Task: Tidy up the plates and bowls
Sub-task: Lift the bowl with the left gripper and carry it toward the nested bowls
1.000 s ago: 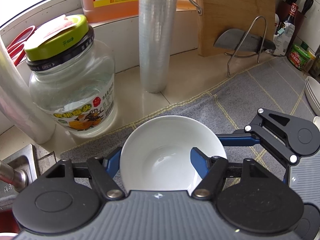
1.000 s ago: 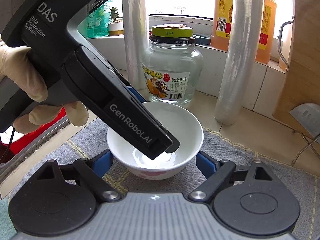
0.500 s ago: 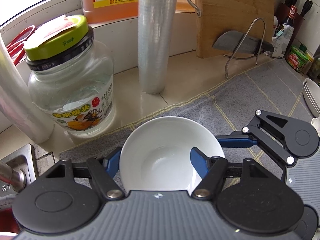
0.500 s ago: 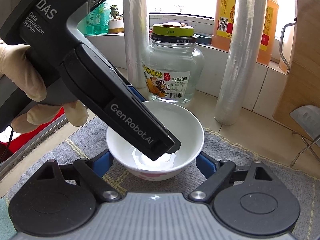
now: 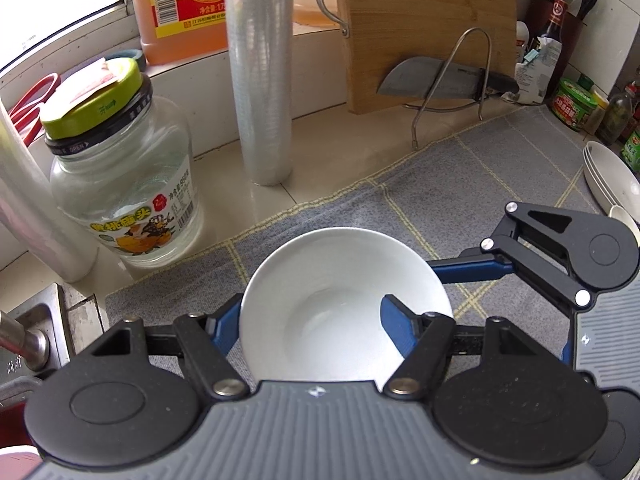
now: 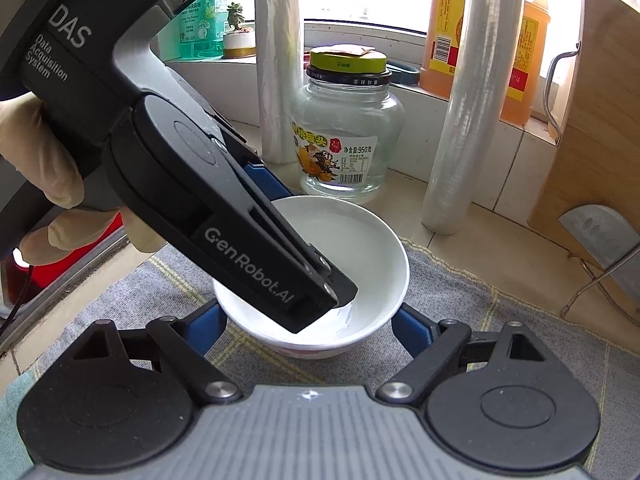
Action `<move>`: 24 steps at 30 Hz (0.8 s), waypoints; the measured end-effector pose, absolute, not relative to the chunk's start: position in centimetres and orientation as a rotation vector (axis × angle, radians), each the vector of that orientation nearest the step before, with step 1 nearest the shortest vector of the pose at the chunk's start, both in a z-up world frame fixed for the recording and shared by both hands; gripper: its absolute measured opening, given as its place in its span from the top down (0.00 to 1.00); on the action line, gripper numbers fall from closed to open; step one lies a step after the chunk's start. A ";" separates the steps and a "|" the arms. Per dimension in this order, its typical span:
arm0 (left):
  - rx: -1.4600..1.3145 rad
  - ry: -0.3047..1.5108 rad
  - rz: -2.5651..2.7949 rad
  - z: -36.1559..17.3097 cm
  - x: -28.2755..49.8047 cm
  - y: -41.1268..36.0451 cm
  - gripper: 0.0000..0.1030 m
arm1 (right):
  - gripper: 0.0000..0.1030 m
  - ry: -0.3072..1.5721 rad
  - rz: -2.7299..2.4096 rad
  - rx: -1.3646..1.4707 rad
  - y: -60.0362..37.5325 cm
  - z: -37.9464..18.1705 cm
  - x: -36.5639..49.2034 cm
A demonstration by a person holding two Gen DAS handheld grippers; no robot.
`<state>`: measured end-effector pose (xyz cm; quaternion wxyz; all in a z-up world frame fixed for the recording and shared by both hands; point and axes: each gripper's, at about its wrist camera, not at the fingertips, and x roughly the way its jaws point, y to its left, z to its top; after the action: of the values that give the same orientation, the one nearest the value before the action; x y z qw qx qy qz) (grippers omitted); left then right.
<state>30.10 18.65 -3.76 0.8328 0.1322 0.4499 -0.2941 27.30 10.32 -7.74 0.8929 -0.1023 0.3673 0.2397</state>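
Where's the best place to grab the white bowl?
Grab the bowl by its thin rim, coming down from above, one finger inside and one outside. It sits upright and open, so the rim is easy to pinch, as the left gripper does.

Your left tongs (image 6: 320, 300) hide much of the bowl (image 6: 360, 240); its near rim is cut off behind the housing; jar label (image 5: 144, 228) print is unreadable.

bowl (image 5: 344, 304) on mat (image 5: 460, 184) — jar (image 5: 124, 176) behind, plates (image 5: 608, 176) far right
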 end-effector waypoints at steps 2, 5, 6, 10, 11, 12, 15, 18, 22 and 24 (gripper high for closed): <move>0.281 0.947 -0.627 -3.2 29.2 18.4 0.31 | 0.11 0.763 0.502 -0.215 9.9 -7.2 26.7; 0.284 0.945 -0.629 -2.5 28.2 17.8 0.31 | 0.11 0.758 0.507 -0.221 9.3 -6.3 25.7; 0.287 0.943 -0.631 -2.3 27.9 17.6 0.31 | 0.11 0.756 0.507 -0.223 9.1 -6.1 25.3; 0.289 0.940 -0.640 -1.5 26.6 16.7 0.31 | 0.11 0.744 0.501 -0.239 8.4 -5.1 23.8; 0.291 0.939 -0.644 -1.3 26.3 16.5 0.31 | 0.11 0.738 0.499 -0.247 8.2 -4.8 23.4; 0.292 0.937 -0.648 -1.1 26.0 16.2 0.31 | 0.11 0.733 0.497 -0.253 8.0 -4.5 23.0; 0.295 0.926 -0.665 -0.5 25.1 15.5 0.31 | 0.11 0.721 0.488 -0.259 7.4 -3.9 21.9; 0.295 0.917 -0.685 0.0 24.3 14.8 0.31 | 0.11 0.711 0.475 -0.262 6.6 -3.3 20.9; 0.312 0.902 -0.707 0.8 23.1 13.5 0.31 | 0.11 0.708 0.456 -0.264 5.5 -3.0 19.9; 0.320 0.895 -0.719 1.2 22.7 12.8 0.31 | 0.11 0.707 0.443 -0.266 4.9 -2.7 19.4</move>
<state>22.70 12.82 1.18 0.8277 0.1507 0.4215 -0.3386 19.40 4.88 -2.73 0.9057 -0.1287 0.3422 0.2144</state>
